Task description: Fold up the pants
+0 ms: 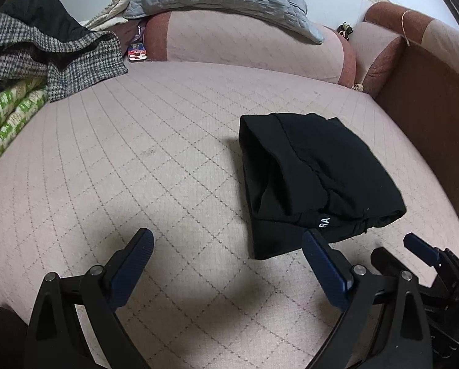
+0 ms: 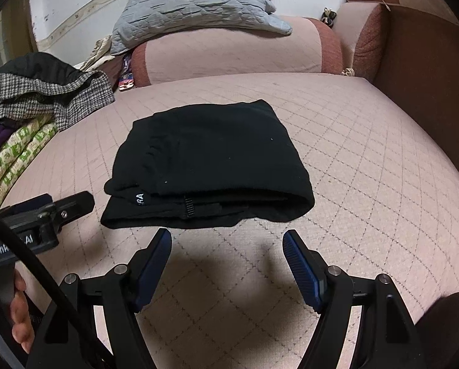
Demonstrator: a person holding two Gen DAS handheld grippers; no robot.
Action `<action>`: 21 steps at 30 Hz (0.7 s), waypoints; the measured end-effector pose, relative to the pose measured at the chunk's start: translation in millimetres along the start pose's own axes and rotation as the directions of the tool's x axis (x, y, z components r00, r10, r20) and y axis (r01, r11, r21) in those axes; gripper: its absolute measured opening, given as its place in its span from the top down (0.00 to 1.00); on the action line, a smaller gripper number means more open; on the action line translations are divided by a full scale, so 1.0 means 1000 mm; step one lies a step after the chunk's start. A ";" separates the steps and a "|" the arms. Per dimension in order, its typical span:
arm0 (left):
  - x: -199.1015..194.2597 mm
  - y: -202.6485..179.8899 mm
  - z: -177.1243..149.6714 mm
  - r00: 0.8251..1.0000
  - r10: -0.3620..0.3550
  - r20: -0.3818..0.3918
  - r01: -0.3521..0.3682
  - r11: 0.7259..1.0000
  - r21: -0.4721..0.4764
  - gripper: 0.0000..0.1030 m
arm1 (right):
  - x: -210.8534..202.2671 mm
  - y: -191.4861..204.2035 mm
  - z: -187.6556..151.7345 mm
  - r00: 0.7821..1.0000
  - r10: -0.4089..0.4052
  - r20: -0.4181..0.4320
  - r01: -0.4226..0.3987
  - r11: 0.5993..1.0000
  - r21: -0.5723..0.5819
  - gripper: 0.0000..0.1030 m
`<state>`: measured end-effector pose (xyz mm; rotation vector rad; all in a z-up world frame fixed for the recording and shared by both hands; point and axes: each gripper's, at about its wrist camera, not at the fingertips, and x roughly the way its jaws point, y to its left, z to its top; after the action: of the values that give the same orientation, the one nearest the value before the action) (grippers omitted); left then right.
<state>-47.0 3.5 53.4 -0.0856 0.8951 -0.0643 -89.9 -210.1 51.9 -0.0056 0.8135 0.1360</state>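
Already folded, the black pants lay on the pink couch seat just ahead of our right gripper, whose fingers stood spread and empty. Our left gripper, beside it, was likewise released, holding nothing.

Folded pants on sofa — jaws apart.
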 end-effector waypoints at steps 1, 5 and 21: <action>-0.001 0.003 0.001 1.000 -0.023 0.003 0.023 1.000 -0.016 0.06 | -0.003 0.000 0.000 1.000 0.001 0.003 -0.001 1.000 -0.009 0.23; -0.003 0.021 0.013 0.992 -0.125 0.005 0.125 0.987 -0.101 0.06 | -0.024 -0.011 0.006 0.998 -0.029 0.049 0.031 0.999 -0.034 0.23; 0.123 0.004 0.087 0.889 -0.380 -0.255 0.340 0.922 -0.186 0.06 | 0.090 -0.099 0.134 0.966 0.245 -0.081 -0.218 0.942 0.256 0.22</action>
<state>98.1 0.5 11.8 -0.3804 1.1659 -0.3722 80.4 -289.5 73.6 0.3200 0.9375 0.2589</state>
